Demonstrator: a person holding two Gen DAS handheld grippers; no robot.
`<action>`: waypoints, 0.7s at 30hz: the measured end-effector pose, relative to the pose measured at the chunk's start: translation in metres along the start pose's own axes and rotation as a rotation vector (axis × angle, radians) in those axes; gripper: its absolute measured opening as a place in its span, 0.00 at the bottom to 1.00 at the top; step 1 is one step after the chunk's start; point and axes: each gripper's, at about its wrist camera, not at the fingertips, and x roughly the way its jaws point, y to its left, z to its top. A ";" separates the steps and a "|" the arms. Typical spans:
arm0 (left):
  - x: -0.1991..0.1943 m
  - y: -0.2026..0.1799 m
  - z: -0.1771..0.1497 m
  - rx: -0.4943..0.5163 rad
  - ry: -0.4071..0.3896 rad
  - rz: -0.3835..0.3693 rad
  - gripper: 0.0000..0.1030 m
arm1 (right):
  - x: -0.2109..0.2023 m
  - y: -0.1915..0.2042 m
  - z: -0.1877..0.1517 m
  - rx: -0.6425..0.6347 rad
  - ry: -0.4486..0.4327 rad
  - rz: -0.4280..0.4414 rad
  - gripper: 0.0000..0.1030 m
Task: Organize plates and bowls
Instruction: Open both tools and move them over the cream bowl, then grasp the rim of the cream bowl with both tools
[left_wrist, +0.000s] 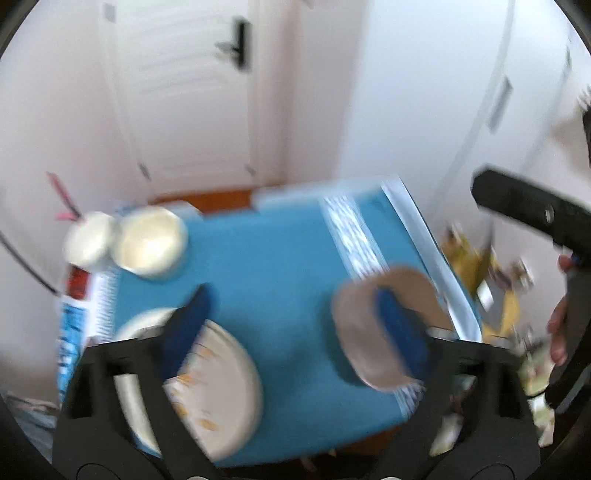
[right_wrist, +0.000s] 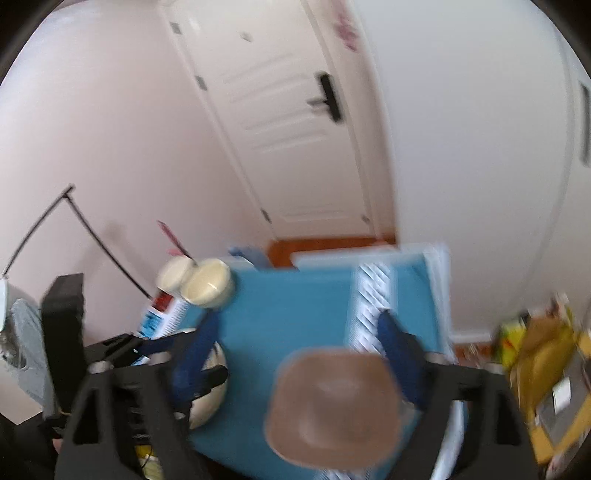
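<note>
A small table with a blue cloth (left_wrist: 273, 266) holds the dishes. A patterned cream plate (left_wrist: 221, 376) lies at its near left, on another pale plate (left_wrist: 129, 387). Two cream bowls (left_wrist: 151, 240) (left_wrist: 88, 240) stand at the far left corner. A brown bowl (left_wrist: 373, 332) sits at the near right. My left gripper (left_wrist: 291, 317) is open above the table, between the plates and the brown bowl. My right gripper (right_wrist: 295, 336) is open, just beyond the brown bowl (right_wrist: 332, 406). The cream bowls (right_wrist: 207, 282) and plates (right_wrist: 210, 402) show at left. Both views are blurred.
A white door (left_wrist: 192, 92) and walls stand behind the table. Yellow clutter (left_wrist: 491, 288) lies on the floor to the right. A printed box (left_wrist: 85, 306) stands at the table's left edge. The other gripper's black body (left_wrist: 535, 214) is at right.
</note>
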 end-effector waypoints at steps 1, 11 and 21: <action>-0.009 0.011 0.004 -0.017 -0.039 0.022 1.00 | 0.004 0.012 0.008 -0.019 -0.023 0.023 0.97; 0.010 0.159 0.021 -0.245 0.046 0.089 1.00 | 0.107 0.099 0.048 -0.067 0.130 0.059 0.97; 0.116 0.270 0.015 -0.402 0.286 -0.014 0.86 | 0.258 0.115 0.037 0.033 0.420 -0.003 0.95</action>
